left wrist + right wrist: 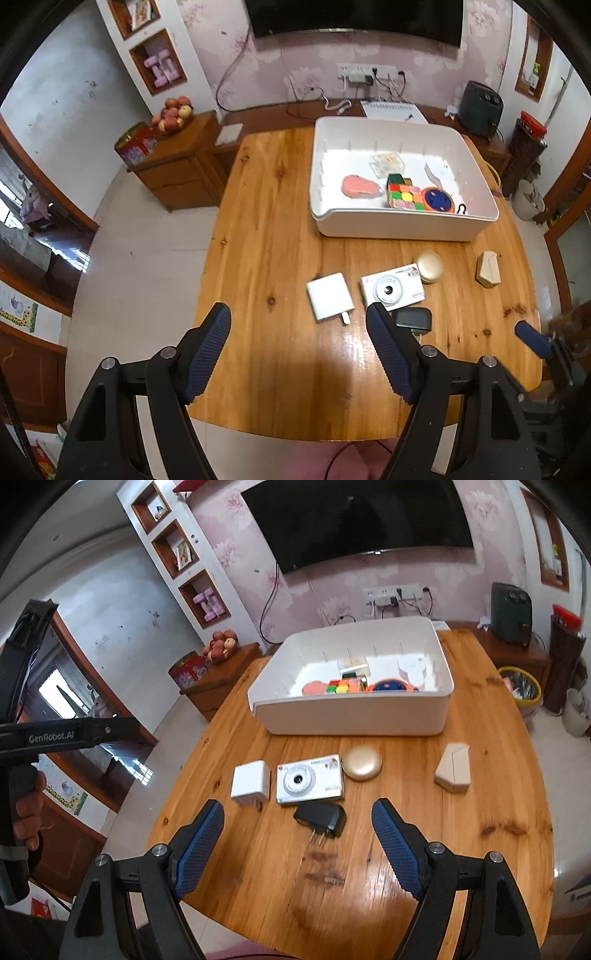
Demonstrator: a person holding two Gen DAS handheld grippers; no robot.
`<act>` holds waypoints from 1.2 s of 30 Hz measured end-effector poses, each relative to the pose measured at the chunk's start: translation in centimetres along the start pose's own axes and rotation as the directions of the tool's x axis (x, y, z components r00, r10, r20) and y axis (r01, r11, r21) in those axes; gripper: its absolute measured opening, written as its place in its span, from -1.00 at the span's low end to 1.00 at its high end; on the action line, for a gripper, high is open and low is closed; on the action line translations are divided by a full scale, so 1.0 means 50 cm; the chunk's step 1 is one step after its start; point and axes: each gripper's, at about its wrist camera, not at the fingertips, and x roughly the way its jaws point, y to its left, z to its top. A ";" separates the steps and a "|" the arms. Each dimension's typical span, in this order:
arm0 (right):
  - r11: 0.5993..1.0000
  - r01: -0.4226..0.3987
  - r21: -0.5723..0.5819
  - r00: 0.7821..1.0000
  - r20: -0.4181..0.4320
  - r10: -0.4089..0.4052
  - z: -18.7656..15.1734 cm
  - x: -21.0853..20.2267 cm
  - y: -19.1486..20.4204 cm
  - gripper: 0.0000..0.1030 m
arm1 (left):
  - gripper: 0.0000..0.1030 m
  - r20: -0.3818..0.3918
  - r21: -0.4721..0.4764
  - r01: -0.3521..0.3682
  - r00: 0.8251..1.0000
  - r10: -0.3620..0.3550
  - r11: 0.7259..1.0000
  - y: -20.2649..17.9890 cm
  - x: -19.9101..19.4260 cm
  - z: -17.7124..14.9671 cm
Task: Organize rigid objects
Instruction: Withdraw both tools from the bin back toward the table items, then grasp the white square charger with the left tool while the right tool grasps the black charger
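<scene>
Charger [321,818] next, both claws apart and empty over the counter [461,830].
Light, stiff, smooth plastic; right claw [297,825] should pinch its flat sides, left claw [299,325] idle.

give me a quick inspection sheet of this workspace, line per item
surface: wooden table, glossy, bare at the near edge
job's things: white bin at the back holds a colour cube, pink item and round orange-blue toy; outside it lie a white adapter, white camera, gold round case, black charger and beige box
clutter: nothing seen on the table
grippers: left claw and right claw both open, empty, above the table
cables: wires hang from the wall sockets
surroundings: wall TV, side cabinet with fruit, waste basket
</scene>
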 end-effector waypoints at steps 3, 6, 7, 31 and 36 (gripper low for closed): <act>1.000 0.007 0.016 1.000 -0.015 -0.006 -0.009 0.002 -0.011 0.61 | 0.53 -0.031 0.015 -0.004 1.000 0.005 1.000 -0.013 0.015 0.014; 0.999 0.024 0.046 0.999 -0.028 -0.023 -0.011 0.009 -0.023 0.61 | 0.53 -0.059 0.046 -0.020 0.998 0.022 0.999 -0.028 0.038 0.032; 0.998 0.031 0.054 0.999 -0.032 -0.030 -0.013 0.012 -0.027 0.61 | 0.53 -0.067 0.049 -0.017 0.998 0.020 0.999 -0.029 0.046 0.037; 0.944 0.248 0.219 0.951 -0.239 -0.195 -0.050 0.190 0.011 0.61 | 0.53 -0.459 -0.072 0.225 0.858 -0.232 0.972 0.018 0.318 0.056; 0.914 0.326 0.240 0.930 -0.254 -0.265 -0.054 0.230 0.022 0.61 | 0.54 -0.507 -0.151 0.279 0.801 -0.317 0.948 0.037 0.370 0.059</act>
